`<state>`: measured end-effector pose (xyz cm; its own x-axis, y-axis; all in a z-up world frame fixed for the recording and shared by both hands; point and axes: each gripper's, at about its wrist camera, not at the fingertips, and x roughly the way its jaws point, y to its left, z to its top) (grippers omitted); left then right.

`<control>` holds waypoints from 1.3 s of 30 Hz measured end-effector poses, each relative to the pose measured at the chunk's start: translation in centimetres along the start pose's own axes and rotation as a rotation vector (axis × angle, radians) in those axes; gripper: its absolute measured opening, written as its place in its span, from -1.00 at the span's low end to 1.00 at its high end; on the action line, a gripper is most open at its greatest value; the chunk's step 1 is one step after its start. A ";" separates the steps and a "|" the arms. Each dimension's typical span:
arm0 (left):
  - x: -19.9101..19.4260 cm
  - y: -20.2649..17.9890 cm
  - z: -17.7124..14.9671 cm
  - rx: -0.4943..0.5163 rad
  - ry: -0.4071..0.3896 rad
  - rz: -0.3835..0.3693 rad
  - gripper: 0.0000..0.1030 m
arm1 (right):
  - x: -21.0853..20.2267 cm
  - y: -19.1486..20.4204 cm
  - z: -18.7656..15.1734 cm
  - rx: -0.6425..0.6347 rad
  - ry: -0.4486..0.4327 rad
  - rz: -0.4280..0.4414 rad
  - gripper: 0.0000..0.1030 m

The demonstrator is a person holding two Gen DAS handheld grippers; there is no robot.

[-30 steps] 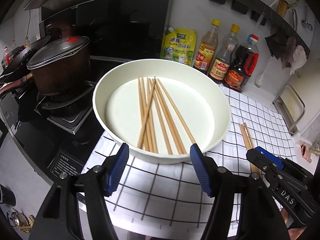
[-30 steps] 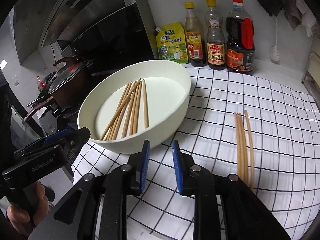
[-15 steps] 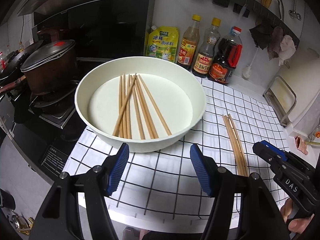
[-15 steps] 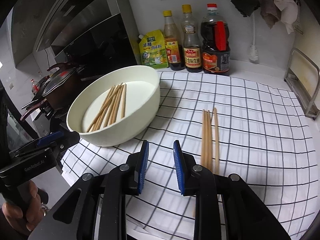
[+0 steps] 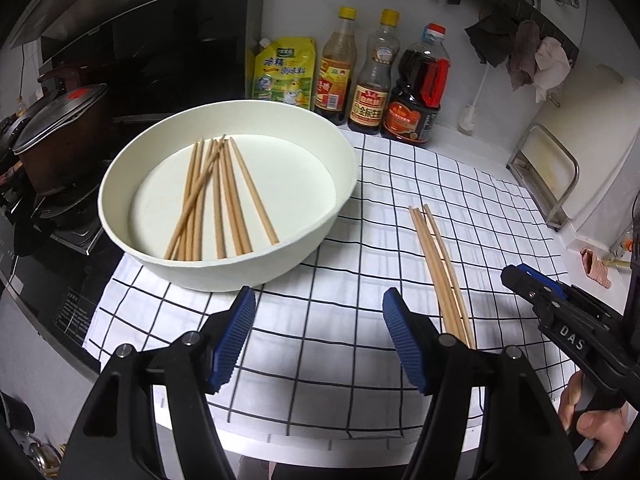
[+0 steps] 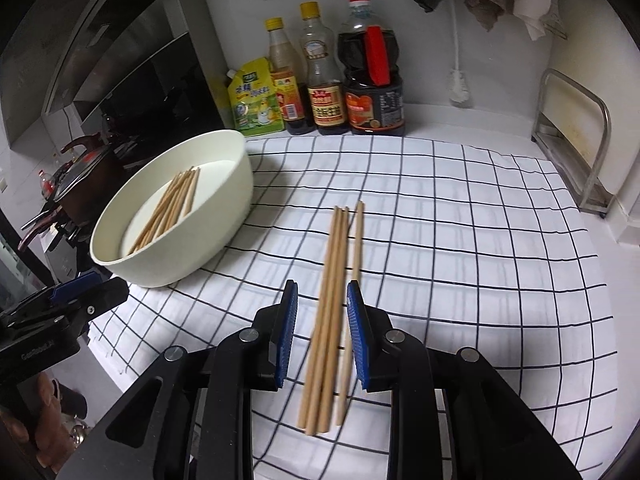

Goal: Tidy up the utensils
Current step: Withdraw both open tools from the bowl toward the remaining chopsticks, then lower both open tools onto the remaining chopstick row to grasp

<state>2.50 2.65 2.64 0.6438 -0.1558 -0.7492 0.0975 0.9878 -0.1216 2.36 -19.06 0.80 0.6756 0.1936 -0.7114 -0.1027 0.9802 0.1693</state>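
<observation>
A white bowl (image 5: 320, 216) holds several wooden chopsticks (image 5: 216, 196); it also shows in the right wrist view (image 6: 224, 216) at left. A few loose chopsticks (image 6: 332, 308) lie side by side on the checked cloth (image 6: 460, 240), also seen in the left wrist view (image 5: 440, 268). My right gripper (image 6: 322, 332) is open, its blue pads either side of the loose chopsticks above the cloth, not touching them. My left gripper (image 5: 318, 340) is open wide and empty above the cloth, in front of the bowl and left of the loose chopsticks.
Three sauce bottles (image 6: 328, 76) and a yellow pouch (image 6: 256, 100) stand at the back wall. A lidded pot (image 5: 56, 128) sits on the stove at left. A metal rack (image 6: 576, 140) stands at right. Rags hang on the wall.
Both grippers have moved right, away from the bowl. The right gripper now straddles the loose chopsticks and its jaws have opened wider. The left gripper stays open.
</observation>
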 end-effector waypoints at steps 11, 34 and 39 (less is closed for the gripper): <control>2.3 -2.6 -0.5 0.027 0.034 0.002 0.33 | 2.8 -2.2 -0.4 0.010 0.041 -0.023 -0.49; 6.7 -4.1 -1.7 0.006 0.099 -0.012 0.38 | 7.0 -1.1 -2.5 -0.095 0.169 -0.071 -0.41; 6.9 -4.1 -1.7 0.001 0.101 -0.017 0.38 | 7.1 -1.5 -2.6 -0.095 0.169 -0.082 -0.36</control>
<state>5.25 -2.53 -3.14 0.5619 -0.1726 -0.8090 0.1087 0.9849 -0.1346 5.44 -19.07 -6.26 0.5534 0.1091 -0.8257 -0.1260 0.9909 0.0465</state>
